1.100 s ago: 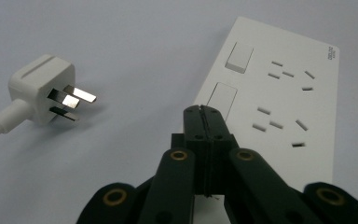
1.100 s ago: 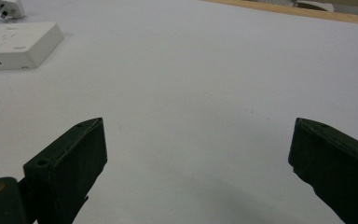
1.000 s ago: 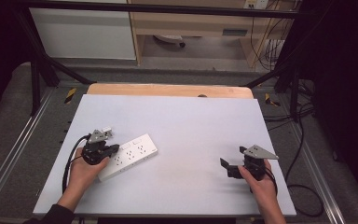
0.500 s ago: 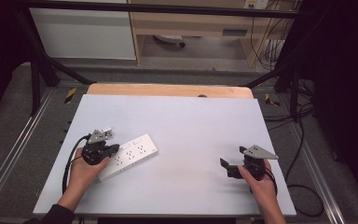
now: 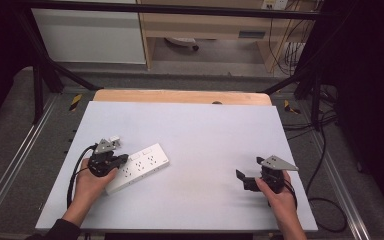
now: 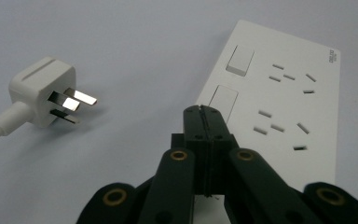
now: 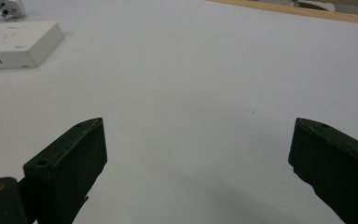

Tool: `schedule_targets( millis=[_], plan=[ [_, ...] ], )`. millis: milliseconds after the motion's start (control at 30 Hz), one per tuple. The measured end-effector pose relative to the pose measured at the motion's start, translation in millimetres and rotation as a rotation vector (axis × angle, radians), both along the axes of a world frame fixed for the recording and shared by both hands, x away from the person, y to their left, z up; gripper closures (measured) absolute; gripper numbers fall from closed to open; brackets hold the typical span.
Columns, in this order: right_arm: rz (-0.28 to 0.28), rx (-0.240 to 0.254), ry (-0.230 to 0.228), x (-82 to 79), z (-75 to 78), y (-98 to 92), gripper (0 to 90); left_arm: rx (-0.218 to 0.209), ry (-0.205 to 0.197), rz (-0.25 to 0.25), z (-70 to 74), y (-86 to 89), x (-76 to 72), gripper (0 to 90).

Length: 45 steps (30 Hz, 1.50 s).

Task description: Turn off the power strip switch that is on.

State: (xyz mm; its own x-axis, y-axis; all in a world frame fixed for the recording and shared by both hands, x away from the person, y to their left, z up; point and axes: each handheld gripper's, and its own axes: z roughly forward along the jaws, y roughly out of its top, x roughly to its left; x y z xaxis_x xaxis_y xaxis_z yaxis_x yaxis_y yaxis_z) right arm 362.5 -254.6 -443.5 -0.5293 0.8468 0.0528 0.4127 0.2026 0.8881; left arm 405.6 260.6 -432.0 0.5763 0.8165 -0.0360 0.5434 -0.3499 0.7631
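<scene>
A white power strip [image 5: 140, 167] lies flat on the left part of the white table top [image 5: 205, 130], its sockets and two switches facing up [image 6: 279, 102]. Its white plug [image 6: 44, 95] lies loose on the table just beyond it, prongs bare. My left gripper [image 6: 204, 112] is shut with nothing between its jaws, and its tips hover at the strip's switch end [image 5: 124, 160]. At the table's right side my right gripper [image 5: 249, 169] stands open and empty over bare table [image 7: 198, 128]. The strip [image 7: 14, 42] and the plug [image 7: 9, 7] lie far off to its left.
A wooden strip [image 5: 180, 96] runs along the table's far edge. Black frame bars and cables [image 5: 325, 125] stand around the table. A black cable [image 5: 75, 175] trails from the left gripper near the table's left edge.
</scene>
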Motion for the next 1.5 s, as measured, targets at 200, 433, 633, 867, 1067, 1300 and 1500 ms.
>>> schedule_targets(
  millis=[200,433,633,867,1067,1300,1500],
  plan=[
    [0.0,0.003,0.0,-0.2,0.3,-0.2,4.7,-0.007,-0.012,-0.001,0.4,-0.3,-0.8,90.0],
    [0.001,0.003,0.001,-0.1,0.2,0.0,4.7,-0.028,-0.023,0.0,1.4,0.4,-1.3,90.0],
    [0.0,0.004,0.002,-0.1,0.1,-0.3,4.6,-0.053,-0.039,0.003,1.9,0.3,-1.6,86.6],
    [0.001,0.002,0.002,-0.1,0.1,-0.2,4.7,-0.079,-0.051,0.018,3.4,-0.2,-1.7,74.4],
    [0.001,0.005,0.001,-0.1,0.2,-0.2,4.6,-0.085,-0.067,0.021,4.1,-1.6,-1.9,65.6],
    [0.003,0.005,0.002,-0.1,0.1,-0.2,4.4,-0.094,-0.093,0.016,5.6,-4.6,-2.6,57.5],
    [0.002,0.008,0.005,-0.1,0.0,-0.1,4.4,-0.109,-0.096,0.022,6.1,-5.7,-2.5,49.1]
  ],
)
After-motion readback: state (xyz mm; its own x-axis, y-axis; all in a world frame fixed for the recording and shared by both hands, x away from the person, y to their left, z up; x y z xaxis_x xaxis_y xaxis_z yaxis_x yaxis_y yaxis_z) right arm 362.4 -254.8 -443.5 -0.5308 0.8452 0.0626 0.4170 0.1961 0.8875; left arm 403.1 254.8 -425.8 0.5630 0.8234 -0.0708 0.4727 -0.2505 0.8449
